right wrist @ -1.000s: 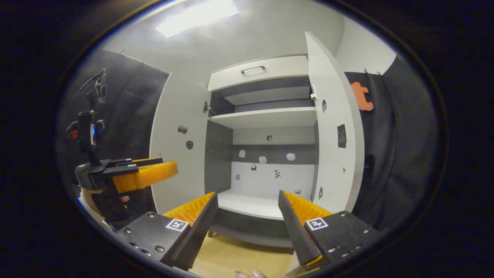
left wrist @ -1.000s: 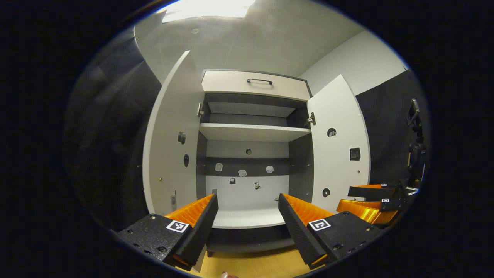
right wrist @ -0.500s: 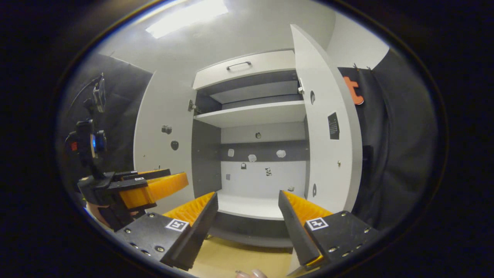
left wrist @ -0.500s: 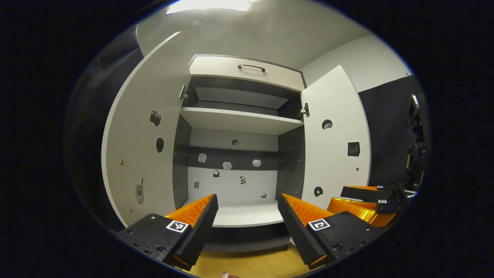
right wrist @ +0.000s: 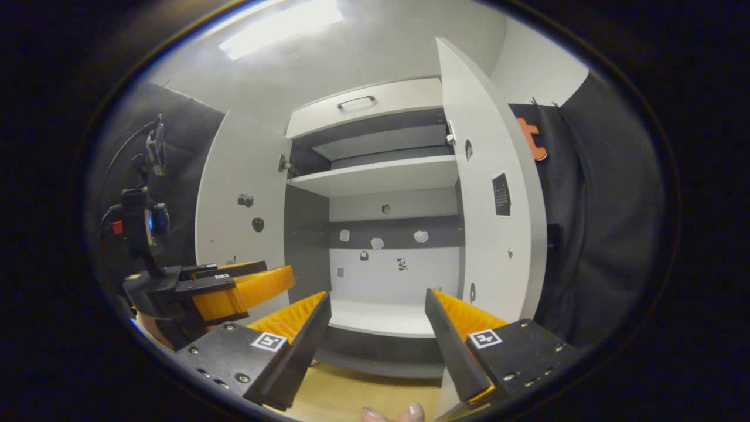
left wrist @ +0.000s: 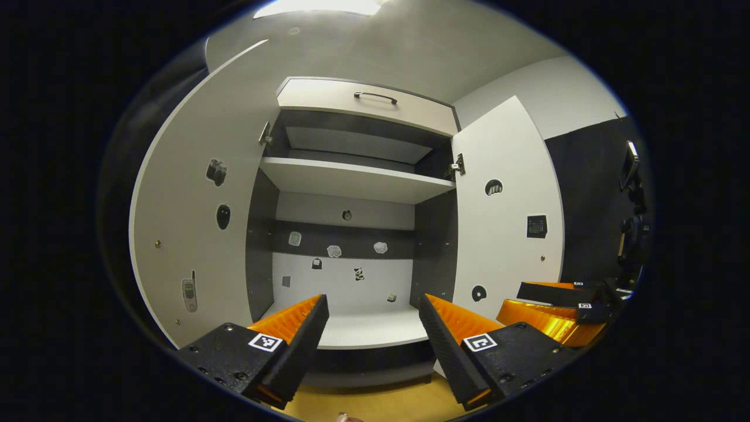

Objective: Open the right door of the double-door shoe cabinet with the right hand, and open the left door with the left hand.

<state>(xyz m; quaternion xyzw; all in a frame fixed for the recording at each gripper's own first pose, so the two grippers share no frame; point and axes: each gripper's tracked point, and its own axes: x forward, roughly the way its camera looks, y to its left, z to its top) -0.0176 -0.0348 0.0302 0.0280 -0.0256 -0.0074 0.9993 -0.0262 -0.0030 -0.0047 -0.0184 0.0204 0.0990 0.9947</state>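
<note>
Straight ahead of both grippers stands the shoe cabinet (left wrist: 351, 181), its left door (left wrist: 193, 223) and right door (left wrist: 507, 217) both swung wide, showing a pale shelf (left wrist: 357, 181) and a lower floor board (left wrist: 375, 328). Above the doors sits a closed drawer (left wrist: 366, 108) with a dark bar handle (left wrist: 375, 95). Small stickers (left wrist: 334, 251) dot the back panel and the inner faces of both doors; none carries writing that can be read. The left gripper (left wrist: 372, 308) hangs released, fingers spread, touching nothing. The right gripper (right wrist: 378, 305) is likewise spread and holds nothing; it also appears low at the right of the left gripper view. Each gripper body bears a square black-and-white marker (left wrist: 262, 342). Yellow wooden floor (left wrist: 375, 404) lies below the cabinet. A camera on a stand (right wrist: 137, 220) rises beyond the left gripper, against dark cloth.
</note>
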